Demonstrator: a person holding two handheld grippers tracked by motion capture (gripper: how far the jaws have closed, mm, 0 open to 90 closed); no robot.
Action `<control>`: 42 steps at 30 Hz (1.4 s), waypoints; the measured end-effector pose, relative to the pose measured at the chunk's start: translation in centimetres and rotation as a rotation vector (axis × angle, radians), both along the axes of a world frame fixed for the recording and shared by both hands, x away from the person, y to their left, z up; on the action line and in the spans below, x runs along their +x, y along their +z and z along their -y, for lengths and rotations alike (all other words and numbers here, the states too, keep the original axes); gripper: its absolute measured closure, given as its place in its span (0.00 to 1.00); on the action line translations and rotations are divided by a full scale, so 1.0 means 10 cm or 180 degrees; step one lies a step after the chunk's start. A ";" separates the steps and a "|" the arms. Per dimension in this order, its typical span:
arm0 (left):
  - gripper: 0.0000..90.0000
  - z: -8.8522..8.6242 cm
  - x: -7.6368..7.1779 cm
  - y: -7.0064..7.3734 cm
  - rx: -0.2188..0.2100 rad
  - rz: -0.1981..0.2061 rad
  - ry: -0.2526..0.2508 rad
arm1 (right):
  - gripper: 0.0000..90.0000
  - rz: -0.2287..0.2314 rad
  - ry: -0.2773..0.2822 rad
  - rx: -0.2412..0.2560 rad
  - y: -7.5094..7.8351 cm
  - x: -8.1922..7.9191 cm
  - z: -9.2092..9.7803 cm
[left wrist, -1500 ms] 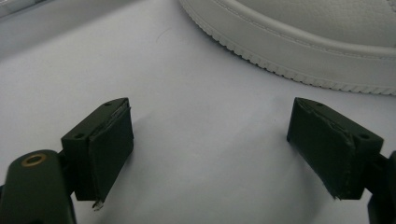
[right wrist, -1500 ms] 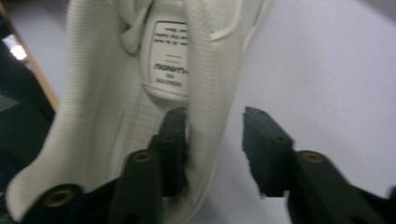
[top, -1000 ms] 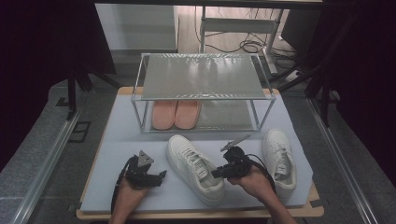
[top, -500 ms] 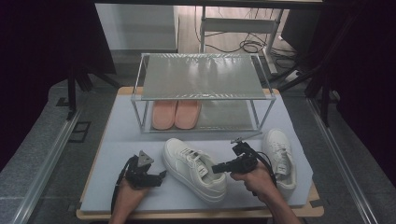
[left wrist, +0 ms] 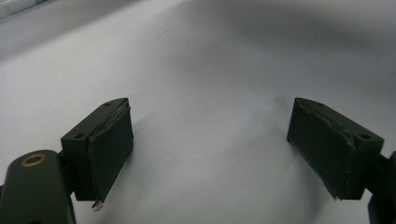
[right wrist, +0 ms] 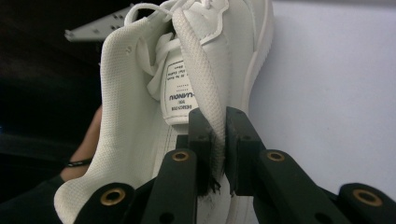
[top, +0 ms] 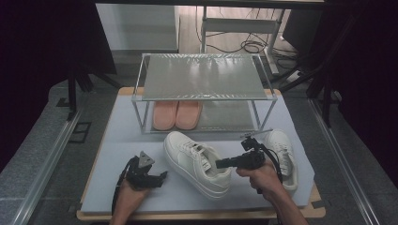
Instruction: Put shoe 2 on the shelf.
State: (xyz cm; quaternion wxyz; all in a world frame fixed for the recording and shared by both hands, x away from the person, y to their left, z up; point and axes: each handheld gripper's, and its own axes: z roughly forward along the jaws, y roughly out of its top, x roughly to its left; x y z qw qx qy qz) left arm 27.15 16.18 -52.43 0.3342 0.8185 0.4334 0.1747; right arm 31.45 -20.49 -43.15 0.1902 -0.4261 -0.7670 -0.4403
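Two grippers work at the near edge of the bench [top: 117, 136]: the left gripper [top: 157, 177] rests low on the grey mat with its jaws spread wide and nothing between them, while the right gripper [top: 220, 163] is clamped tight on the collar of a white shoe [top: 197, 161], pinching only a thin fold of padded fabric beside the tongue. Risk: so narrow a bite on soft, yielding cloth could slip or let the shoe swing and twist about the pinch point if it is lifted quickly, dropping it onto the mat or knocking it against the second shoe [top: 281, 154] just beside the right hand. The held shoe lies directly ahead of the right gripper, heel nearest the jaws and toe pointing away toward the rack [top: 202, 77], its sole apparently close to or on the mat; whether it is fully clear cannot be told. Farther off, pink slippers [top: 177, 114] occupy the left of the rack's lower shelf.
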 end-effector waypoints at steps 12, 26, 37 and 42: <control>0.16 0.00 -0.01 0.00 0.0033 0.0025 -0.0001 | 0.91 -0.0005 -0.0027 0.0340 0.26 0.06 0.10; 0.16 0.00 -0.01 0.00 0.0035 0.0016 -0.0008 | 0.91 -0.0048 -0.0047 0.0704 0.47 0.10 0.16; 0.16 0.00 0.00 0.00 -0.0003 0.0004 0.0002 | 0.91 -0.0125 -0.0066 0.0972 0.65 0.17 0.17; 0.16 0.00 0.00 0.00 -0.0007 -0.0003 0.0002 | 0.91 -0.0078 -0.0131 0.1074 0.79 0.23 0.15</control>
